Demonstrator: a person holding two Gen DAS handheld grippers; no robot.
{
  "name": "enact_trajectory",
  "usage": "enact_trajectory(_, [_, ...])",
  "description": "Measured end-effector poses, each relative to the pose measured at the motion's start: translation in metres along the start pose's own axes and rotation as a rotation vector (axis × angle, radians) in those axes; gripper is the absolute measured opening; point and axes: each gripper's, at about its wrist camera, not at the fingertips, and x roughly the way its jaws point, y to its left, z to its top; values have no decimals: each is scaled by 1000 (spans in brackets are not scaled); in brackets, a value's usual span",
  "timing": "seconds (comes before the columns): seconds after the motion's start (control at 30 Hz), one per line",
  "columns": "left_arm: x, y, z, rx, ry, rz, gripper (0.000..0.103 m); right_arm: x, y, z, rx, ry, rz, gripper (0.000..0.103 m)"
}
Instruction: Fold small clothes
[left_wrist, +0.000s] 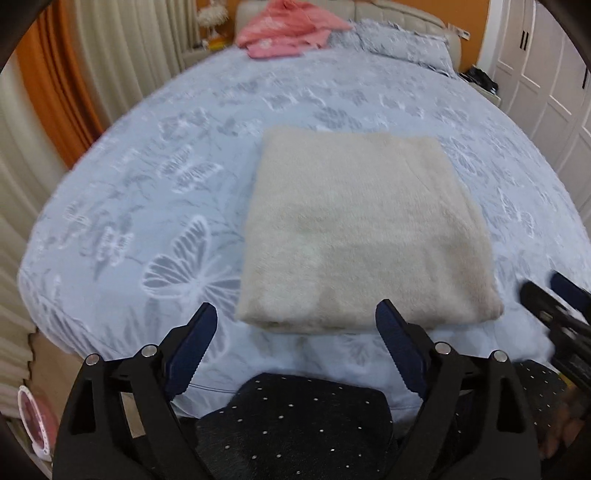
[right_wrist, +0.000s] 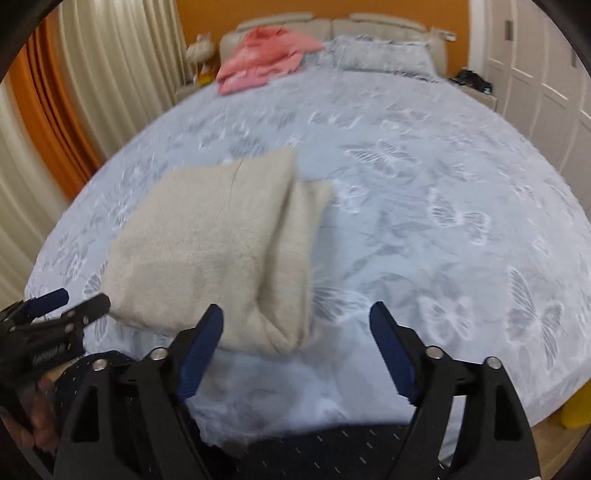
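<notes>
I see the folded cream garment (left_wrist: 364, 236) lying on the bed (left_wrist: 147, 206) just beyond my left tongs (left_wrist: 295, 325) — both wide, empty. Only my right tongs (right_wrist: 295, 328) show its layered side; everything is blurred.

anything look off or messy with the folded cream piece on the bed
Mostly tidy. The cream garment lies folded flat on the bedspread, but its right side shows a second layer sticking out past the top fold, so the edges are not quite flush. Both tools are open and clear of it.
</notes>
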Motion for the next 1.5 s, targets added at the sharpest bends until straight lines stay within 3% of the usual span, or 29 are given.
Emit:
enact_trajectory(0.13, [-13,-6,-5,24,-54,16,87,-6,-21,-7,109,22,-24,86])
enact_trajectory(0.27, [-26,-15,-10,64,-114,41,89,-8,-23,-8,139,37,-28,86])
enact_trajectory(0.33, [-29,-17,-13,72,-120,39,94,-6,-17,-9,127,42,-35,86])
enact_trajectory(0.6, [-46,-19,-23,54,-149,22,94,-21,10,-18,29,-2,-77,87])
enact_trajectory(0.93, [-70,-13,-28,6,-213,-24,98,-31,18,-23,10,-20,-76,87])
enact_trajectory(1.07, [-76,-16,-29,13,-238,-7,98,-31,21,-25,3,-18,-83,87])
enact_trajectory(1.3, [-74,-13,-28,-5,-221,16,98,-30,20,-26,5,-13,-79,87])
enact_trajectory(1.5, [-67,-9,-30,-15,-188,-12,98,-30,20,-25,3,-13,-80,87])
